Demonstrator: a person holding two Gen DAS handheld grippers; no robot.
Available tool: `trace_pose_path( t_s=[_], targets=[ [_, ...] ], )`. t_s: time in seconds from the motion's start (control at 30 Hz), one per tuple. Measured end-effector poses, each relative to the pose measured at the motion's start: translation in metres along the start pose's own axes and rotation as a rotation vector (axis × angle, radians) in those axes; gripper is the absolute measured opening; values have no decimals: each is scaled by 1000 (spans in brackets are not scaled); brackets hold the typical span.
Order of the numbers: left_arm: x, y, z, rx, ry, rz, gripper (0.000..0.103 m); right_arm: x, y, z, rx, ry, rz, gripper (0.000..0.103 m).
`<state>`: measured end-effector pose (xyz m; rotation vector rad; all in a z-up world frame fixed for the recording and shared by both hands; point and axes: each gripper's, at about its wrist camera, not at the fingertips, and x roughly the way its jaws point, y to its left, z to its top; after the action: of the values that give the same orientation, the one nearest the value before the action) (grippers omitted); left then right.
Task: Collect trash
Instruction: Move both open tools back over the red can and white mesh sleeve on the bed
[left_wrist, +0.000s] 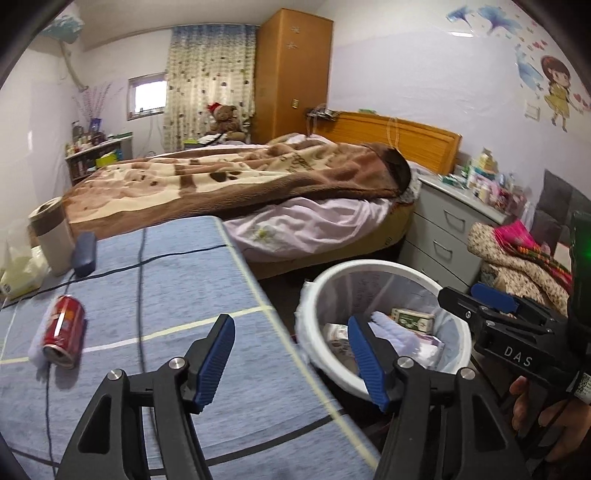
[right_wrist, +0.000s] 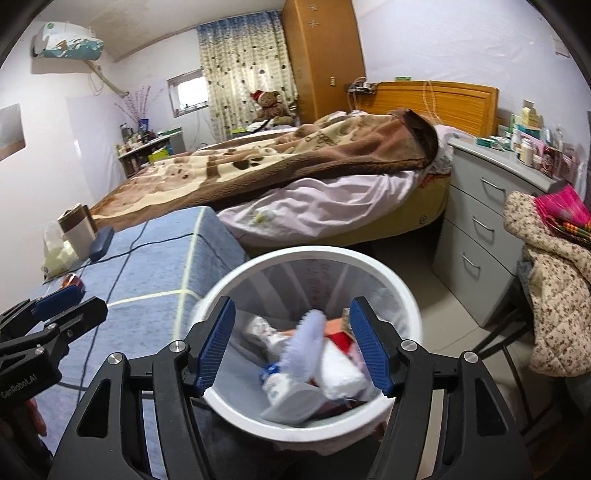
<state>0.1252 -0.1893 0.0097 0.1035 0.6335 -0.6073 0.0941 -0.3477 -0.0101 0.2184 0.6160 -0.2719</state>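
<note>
The key relation: the red can lies on the blue-covered table, off to the left of the left gripper and a bit ahead of it, while the white bin sits on the floor to the right, just beside the table edge. The left gripper is seen straddling that edge, approx. between can and bin, so it is judged the nearer tool for the can; the right gripper hangs over the bin mouth, well apart from the can.

The can is on its side, long axis running roughly away from the camera w/ a slight tilt, open end toward the viewer. A pale fuzzy strip is seen along its left flank (what it is can't be told). A grasp across the short axis is judged the likely need, i.e. jaws set left-right of the can body.

Tool state: both sets of jaws are held apart at a middling-to-wide gap, w/ nothing between the pads in either view. In the right wrist view a pale blue fluffy piece is seen blurred inside the bin, between the finger outlines but not touched by them; it is judged to be loose.

Bin contents: a green-and-white carton, crumpled white paper, some red and pink scraps; it is lined w/ a clear bag. The bin is judged part full, w/ the can as remaining trash on the table. A dark case and a lidded tumbler stand further back on the table.
</note>
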Motion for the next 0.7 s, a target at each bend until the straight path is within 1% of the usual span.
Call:
trace_pose_path(
  t_s=[0.3, 0.7],
  targets=[
    [-25, 67, -3, -84, -31, 96, 64, 12, 45, 5, -51, 4, 80, 66],
    [-52, 158, -16, -196, -44, 243, 64, 31, 103, 9, -127, 25, 182, 66]
  ],
)
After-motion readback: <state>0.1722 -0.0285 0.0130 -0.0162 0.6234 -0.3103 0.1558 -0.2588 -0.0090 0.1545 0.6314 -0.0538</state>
